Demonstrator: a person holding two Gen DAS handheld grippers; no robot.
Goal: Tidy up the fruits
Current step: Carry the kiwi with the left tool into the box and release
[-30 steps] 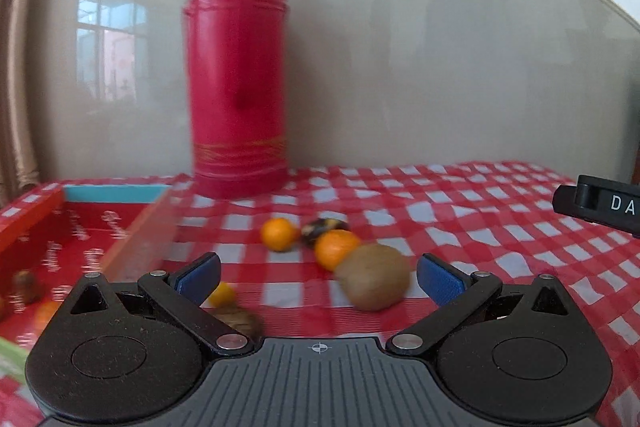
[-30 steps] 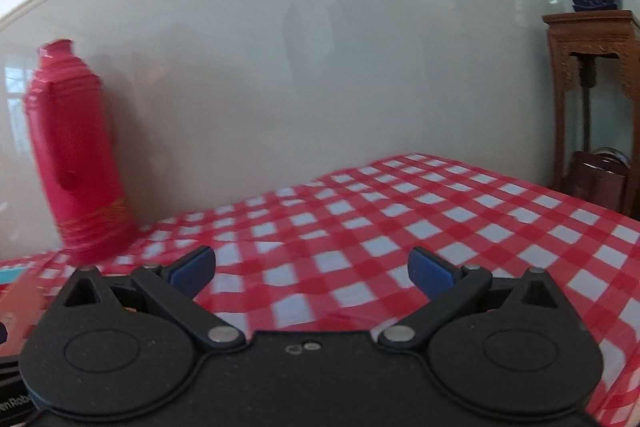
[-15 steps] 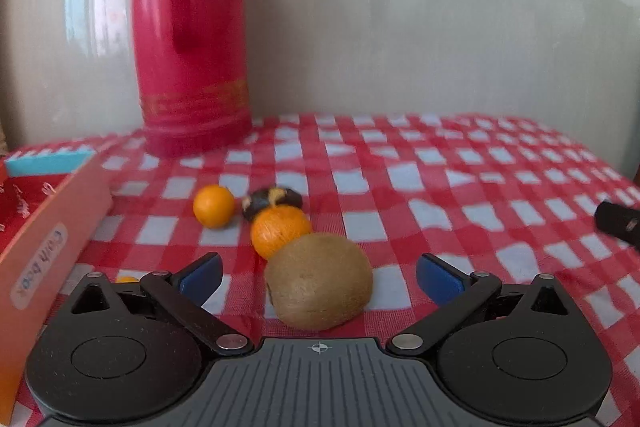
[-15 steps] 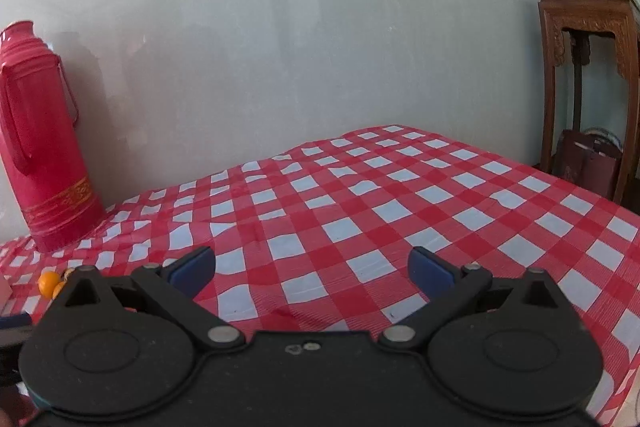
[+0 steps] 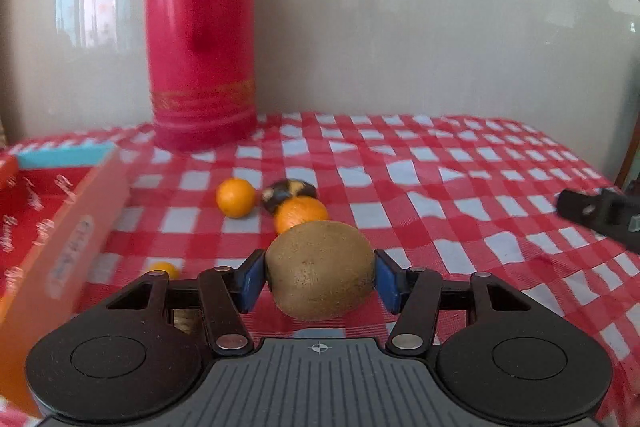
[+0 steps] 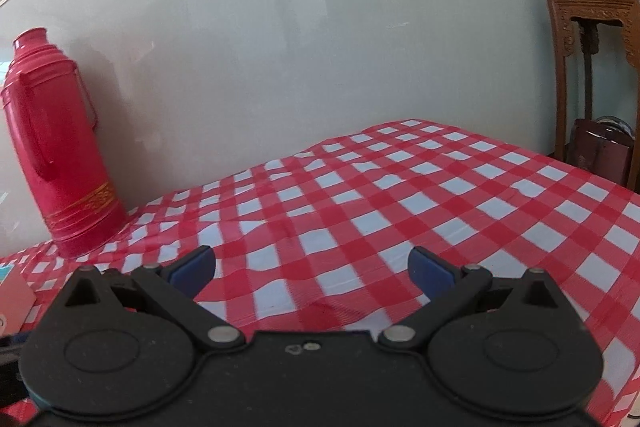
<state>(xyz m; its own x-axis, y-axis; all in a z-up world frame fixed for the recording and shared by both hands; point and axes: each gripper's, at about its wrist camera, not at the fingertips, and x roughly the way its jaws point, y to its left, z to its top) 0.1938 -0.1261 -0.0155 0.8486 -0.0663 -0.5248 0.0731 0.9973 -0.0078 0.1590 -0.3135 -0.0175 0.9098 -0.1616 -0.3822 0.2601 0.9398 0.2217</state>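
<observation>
In the left wrist view my left gripper (image 5: 320,277) is shut on a brown kiwi (image 5: 320,269), its blue pads pressing both sides. Behind it on the checked cloth lie two oranges (image 5: 235,197) (image 5: 301,213), a dark fruit (image 5: 289,189) and a small orange piece (image 5: 164,269). An open red box (image 5: 60,211) stands at the left. My right gripper (image 6: 312,269) is open and empty above the cloth; it also shows at the right edge of the left wrist view (image 5: 600,215).
A tall red thermos (image 5: 200,35) stands at the back against the wall, also in the right wrist view (image 6: 60,143). A wooden stand (image 6: 592,67) with a potted plant is off the table's right side. The red checked tablecloth (image 6: 400,195) covers the table.
My left gripper moved forward onto the kiwi and closed on it. The right gripper's view shifted a little, staying open.
</observation>
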